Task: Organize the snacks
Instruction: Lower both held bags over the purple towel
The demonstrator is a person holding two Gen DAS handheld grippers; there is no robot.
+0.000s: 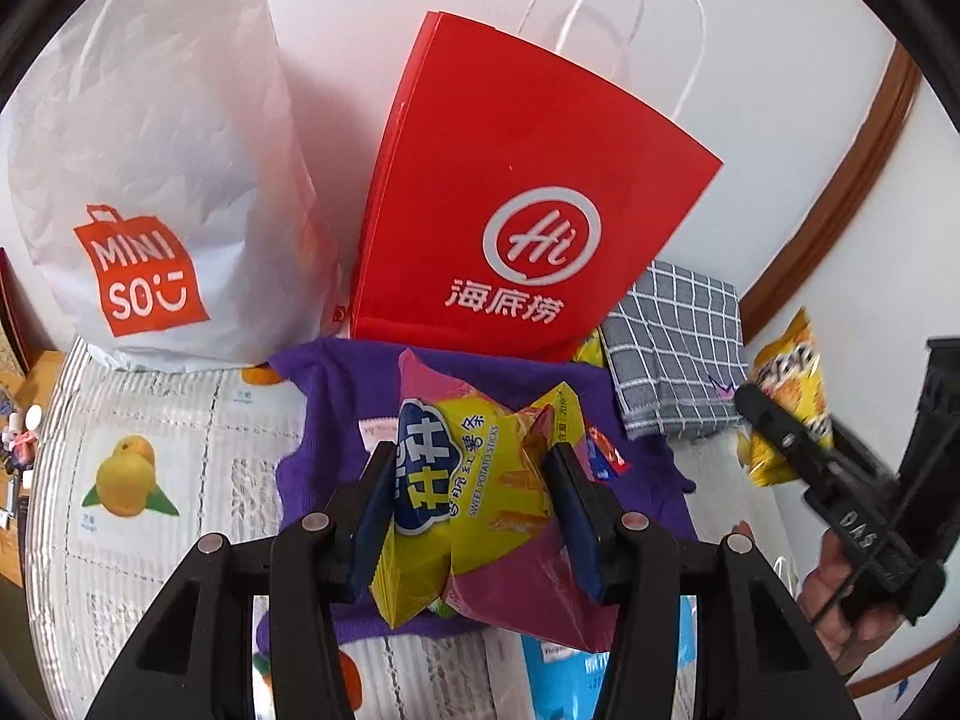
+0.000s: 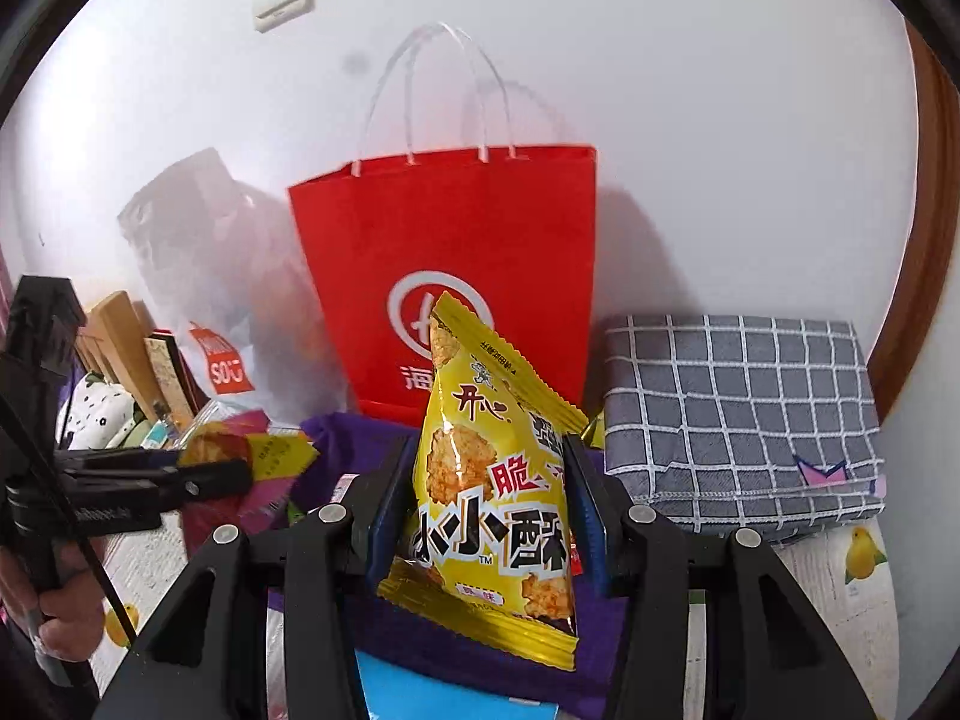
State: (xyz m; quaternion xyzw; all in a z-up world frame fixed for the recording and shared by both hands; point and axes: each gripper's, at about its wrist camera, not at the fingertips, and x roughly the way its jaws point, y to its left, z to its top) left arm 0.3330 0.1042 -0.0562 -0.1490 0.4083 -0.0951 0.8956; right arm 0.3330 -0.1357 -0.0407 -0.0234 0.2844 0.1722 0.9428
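My left gripper (image 1: 468, 492) is shut on a yellow and pink sweet potato sticks bag (image 1: 474, 480), held above a purple cloth (image 1: 336, 396). My right gripper (image 2: 486, 510) is shut on a yellow crisp snack bag (image 2: 486, 480), which stands upright between the blue pads. Each gripper shows in the other's view: the right one (image 1: 780, 438) with its yellow bag (image 1: 792, 384) at the right edge, the left one (image 2: 198, 474) with its bag (image 2: 252, 450) at the left. A red paper bag with white handles (image 1: 540, 180) (image 2: 456, 252) stands open-topped against the wall just behind both.
A white Miniso plastic bag (image 1: 150, 180) sits left of the red bag. A folded grey checked cloth (image 2: 738, 408) lies to its right. The table has a fruit-print cover (image 1: 132, 468). Blue packets (image 2: 408, 684) lie below the grippers. Boxes and small items (image 2: 120, 372) crowd the far left.
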